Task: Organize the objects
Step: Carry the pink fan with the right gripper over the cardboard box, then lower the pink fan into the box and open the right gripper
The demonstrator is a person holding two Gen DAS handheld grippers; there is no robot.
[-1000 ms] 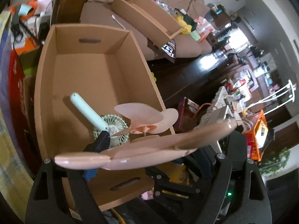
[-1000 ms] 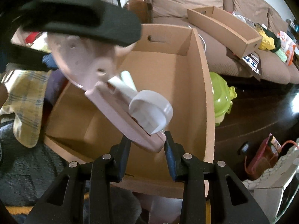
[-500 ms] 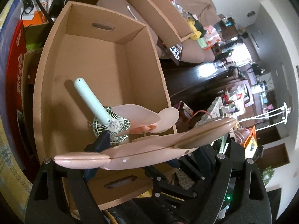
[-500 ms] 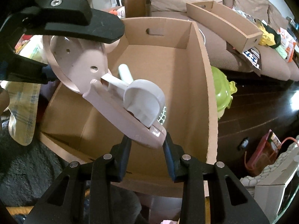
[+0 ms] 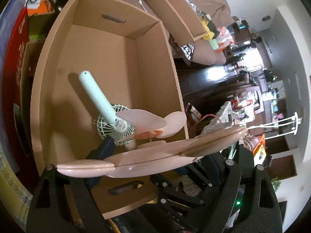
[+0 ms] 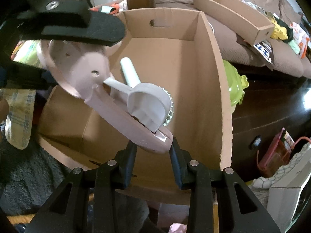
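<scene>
A pink fan [image 5: 147, 159] hangs over the open cardboard box [image 5: 171, 58], held by both grippers. In the left wrist view it shows edge-on, with its pink blades [image 5: 151, 122] beyond it. My left gripper [image 5: 143, 159] is shut across its wide round body [image 6: 77, 66]. My right gripper [image 6: 152, 149] is shut on the end of the fan's pink arm [image 6: 155, 141], which carries a pale grey cup-shaped part [image 6: 147, 104]. Below, a mint hand-held fan [image 5: 97, 95] lies on the box floor [image 6: 184, 73] with its handle [image 6: 130, 71] pointing up and away.
A shallow cardboard tray [image 6: 233, 15] rests on the brown sofa [image 6: 243, 52] behind the box. A green lidded container [image 6: 233, 81] sits against the box's right wall on dark floor. A red carton [image 5: 17, 44] and a plaid cloth [image 6: 17, 116] lie to the left.
My left gripper has sunk a little towards the box and rolled, so the box looks larger and more turned in its view. The pink fan stays held by both grippers.
</scene>
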